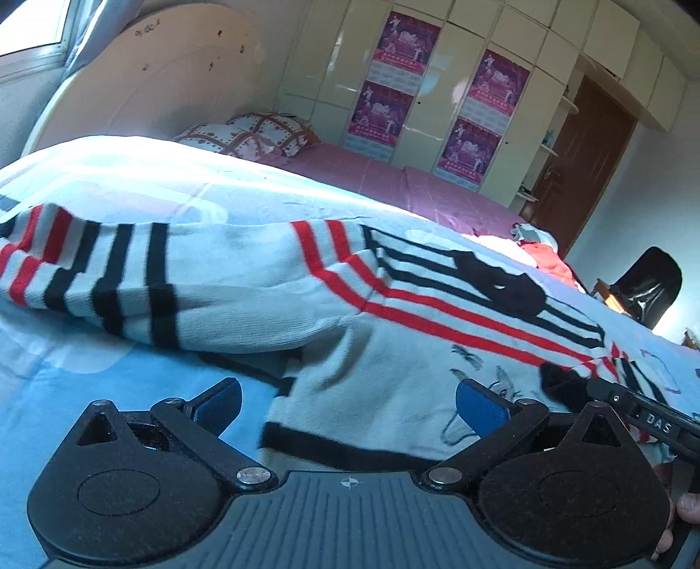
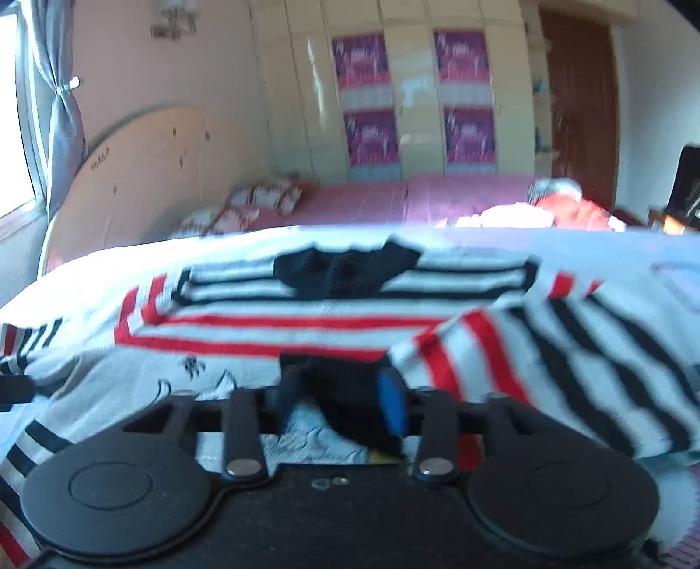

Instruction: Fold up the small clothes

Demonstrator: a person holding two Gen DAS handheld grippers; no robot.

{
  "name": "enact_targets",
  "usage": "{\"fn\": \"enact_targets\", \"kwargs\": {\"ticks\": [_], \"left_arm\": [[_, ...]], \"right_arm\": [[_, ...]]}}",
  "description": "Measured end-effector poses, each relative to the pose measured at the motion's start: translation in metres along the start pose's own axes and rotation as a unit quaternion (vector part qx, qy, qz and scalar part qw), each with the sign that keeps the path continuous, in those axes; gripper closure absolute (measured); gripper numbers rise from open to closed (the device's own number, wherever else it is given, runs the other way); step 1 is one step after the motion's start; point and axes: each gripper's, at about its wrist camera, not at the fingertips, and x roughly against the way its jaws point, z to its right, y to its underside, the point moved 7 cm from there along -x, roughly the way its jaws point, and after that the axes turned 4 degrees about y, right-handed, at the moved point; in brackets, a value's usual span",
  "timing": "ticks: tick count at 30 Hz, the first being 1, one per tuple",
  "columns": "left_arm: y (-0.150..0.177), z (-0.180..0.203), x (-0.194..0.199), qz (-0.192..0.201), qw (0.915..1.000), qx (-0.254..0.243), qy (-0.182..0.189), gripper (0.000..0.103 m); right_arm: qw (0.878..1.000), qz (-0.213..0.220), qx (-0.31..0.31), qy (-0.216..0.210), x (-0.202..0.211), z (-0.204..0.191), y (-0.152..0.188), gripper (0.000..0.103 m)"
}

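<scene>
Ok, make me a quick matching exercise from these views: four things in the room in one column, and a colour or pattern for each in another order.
Things:
1. sweater
2. posters
3. door
4. pillow

Colours:
A. brown
B. white with red and black stripes
C. checked cream and brown
D. magenta

Pairs: 1-B, 2-D, 3-A, 4-C

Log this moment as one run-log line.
phase: folding | item: striped sweater on bed | left gripper: open over hem | right gripper: open, black cuff between pads | sleeve: folded over body
</scene>
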Motion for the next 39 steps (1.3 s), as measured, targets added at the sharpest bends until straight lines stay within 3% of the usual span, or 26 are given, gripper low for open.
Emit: {"fn": "enact_targets", "kwargs": {"ticks": [3,5,6,9,14,16,18,19,20,22,25,27,31,35,39], "left_arm": [[-0.005,0.040,-0.024,-0.006,0.9973,0.013,0.072,0.001],[-0.005,0.071,-0.043,-0.018,0.9918,0.019,0.125,0.021],[-0.002,0.086,-0.054,-0.033,0.9892,0.024,0.141,0.039],[0.009,0.113,-0.089,-0.082,0.9801,0.046,0.175,0.057],[0.029,0.143,-0.133,-0.147,0.9628,0.076,0.214,0.060],[0.029,0.151,-0.145,-0.145,0.9590,0.097,0.223,0.060],[0.029,0.157,-0.158,-0.151,0.9500,0.133,0.239,0.061],[0.029,0.163,-0.163,-0.153,0.9495,0.132,0.240,0.095],[0.029,0.169,-0.167,-0.150,0.9560,0.109,0.227,0.100],[0.021,0.182,-0.161,-0.107,0.9719,0.048,0.204,0.100],[0.000,0.190,-0.133,-0.040,0.9820,-0.025,0.183,0.100],[-0.004,0.188,-0.124,-0.023,0.9851,-0.057,0.160,0.100],[0.013,0.154,-0.140,-0.057,0.9927,-0.051,0.093,0.100],[0.010,0.139,-0.136,-0.045,0.9943,-0.029,0.092,0.100],[-0.009,0.121,-0.113,0.001,0.9955,-0.030,0.090,0.100]], "right_arm": [[0.999,0.021,-0.029,0.010,0.028,0.027,-0.004,0.056],[0.998,0.032,-0.046,0.026,0.045,0.047,-0.005,0.056],[0.998,0.034,-0.052,0.031,0.051,0.056,-0.005,0.056],[0.996,0.029,-0.063,0.049,0.061,0.079,-0.001,0.056],[0.994,0.025,-0.085,0.060,0.070,0.108,0.008,0.056],[0.993,0.025,-0.092,0.062,0.071,0.116,0.010,0.056],[0.993,0.025,-0.097,0.065,0.071,0.123,0.011,0.058],[0.993,0.023,-0.097,0.070,0.069,0.128,0.011,0.060],[0.992,0.019,-0.098,0.075,0.066,0.132,0.011,0.063],[0.991,0.006,-0.102,0.090,0.060,0.144,0.013,0.074],[0.989,0.007,-0.112,0.101,0.059,0.162,0.011,0.074],[0.988,0.013,-0.117,0.104,0.059,0.171,0.010,0.072],[0.985,0.006,-0.136,0.107,0.047,0.183,0.013,0.075],[0.984,-0.003,-0.148,0.098,0.039,0.187,0.015,0.075],[0.985,-0.002,-0.147,0.087,0.040,0.188,0.013,0.075]]}}
